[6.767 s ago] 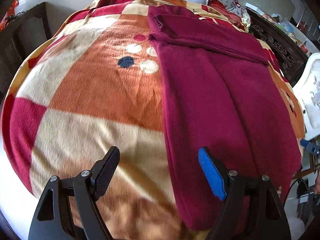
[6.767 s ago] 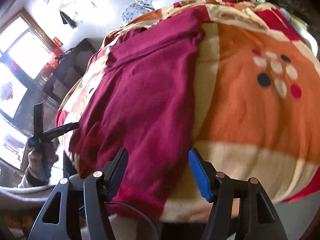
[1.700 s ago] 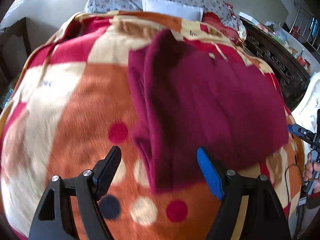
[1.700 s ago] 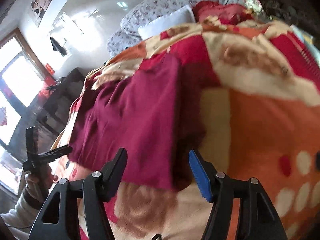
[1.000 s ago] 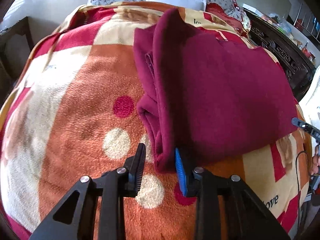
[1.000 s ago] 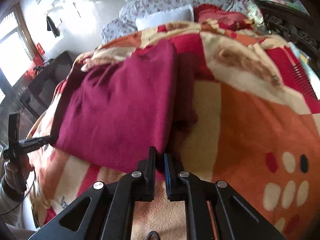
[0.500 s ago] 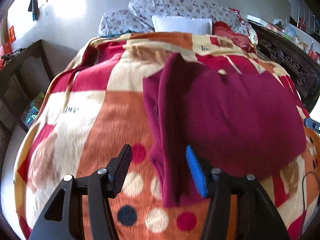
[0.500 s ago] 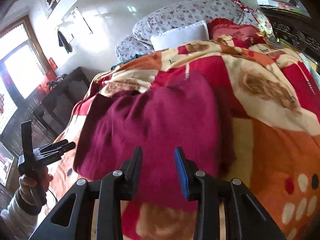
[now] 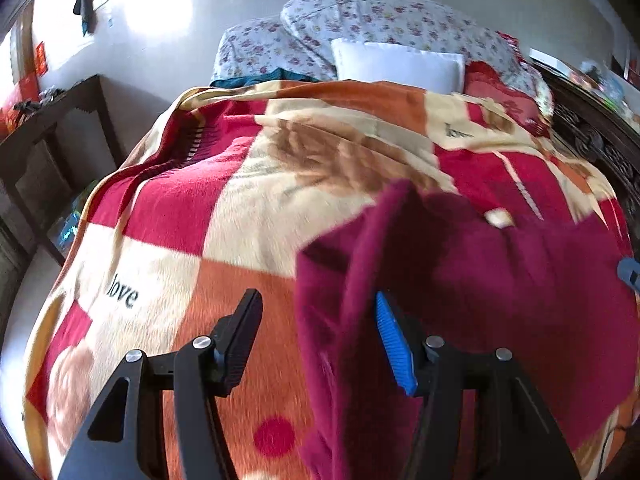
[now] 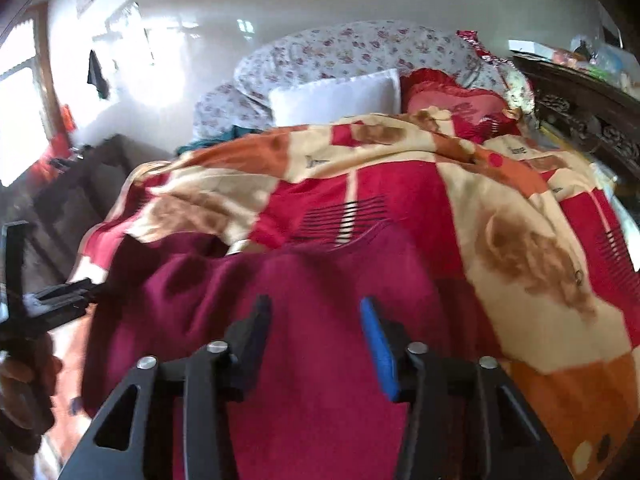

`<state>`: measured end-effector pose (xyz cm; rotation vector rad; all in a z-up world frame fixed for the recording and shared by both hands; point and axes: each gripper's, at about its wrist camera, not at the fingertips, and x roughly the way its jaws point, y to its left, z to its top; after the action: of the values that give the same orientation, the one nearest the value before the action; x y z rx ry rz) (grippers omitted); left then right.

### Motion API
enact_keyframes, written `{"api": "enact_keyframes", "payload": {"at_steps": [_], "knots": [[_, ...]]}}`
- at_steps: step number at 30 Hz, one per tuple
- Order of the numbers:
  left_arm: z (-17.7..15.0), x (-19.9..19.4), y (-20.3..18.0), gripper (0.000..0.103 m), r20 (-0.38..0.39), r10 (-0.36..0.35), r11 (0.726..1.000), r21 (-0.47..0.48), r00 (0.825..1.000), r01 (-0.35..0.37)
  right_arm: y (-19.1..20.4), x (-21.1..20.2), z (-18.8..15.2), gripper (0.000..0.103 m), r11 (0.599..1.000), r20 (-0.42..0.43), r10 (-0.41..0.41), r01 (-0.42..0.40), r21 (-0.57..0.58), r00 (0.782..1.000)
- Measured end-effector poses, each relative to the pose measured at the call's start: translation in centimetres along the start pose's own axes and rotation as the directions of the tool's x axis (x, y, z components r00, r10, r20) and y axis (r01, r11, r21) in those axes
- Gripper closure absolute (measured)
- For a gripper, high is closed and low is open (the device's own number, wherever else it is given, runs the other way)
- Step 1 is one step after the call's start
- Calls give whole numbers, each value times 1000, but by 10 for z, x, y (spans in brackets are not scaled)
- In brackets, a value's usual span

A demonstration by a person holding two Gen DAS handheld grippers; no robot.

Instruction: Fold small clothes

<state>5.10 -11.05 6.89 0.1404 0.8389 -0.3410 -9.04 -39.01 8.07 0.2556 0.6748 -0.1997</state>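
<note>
Maroon garment [image 9: 500, 280] lies folded on the patchwork blanket [image 9: 224, 208], short of the white pillow [image 9: 400, 66]. Left tool [image 9: 316, 340] stands half open, empty; right tool [image 10: 316, 340], its jaws just widening, holds nothing above it.

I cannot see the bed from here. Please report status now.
Left gripper and right gripper open, jaws just opened, nothing gripped. Maroon garment folded on blanket. Nothing in the way.

Maroon garment [image 9: 500, 280] cut off bottom; blanket [image 10: 532, 248] motion-blurred
</note>
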Motion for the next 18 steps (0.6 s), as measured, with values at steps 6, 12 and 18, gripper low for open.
{"api": "enact_keyframes", "payload": {"at_steps": [6, 12, 18], "knots": [[10, 32, 3, 45, -47, 8, 1000, -21, 999, -9, -27, 42, 7, 54, 996, -54, -72, 74, 48, 996], [10, 47, 8, 25, -38, 33, 998, -45, 999, -35, -39, 69, 6, 54, 997, -91, -56, 61, 56, 994], [3, 48, 27, 19, -38, -44, 986, -161, 998, 37, -39, 72, 5, 54, 997, -80, -56, 60, 55, 995]]}}
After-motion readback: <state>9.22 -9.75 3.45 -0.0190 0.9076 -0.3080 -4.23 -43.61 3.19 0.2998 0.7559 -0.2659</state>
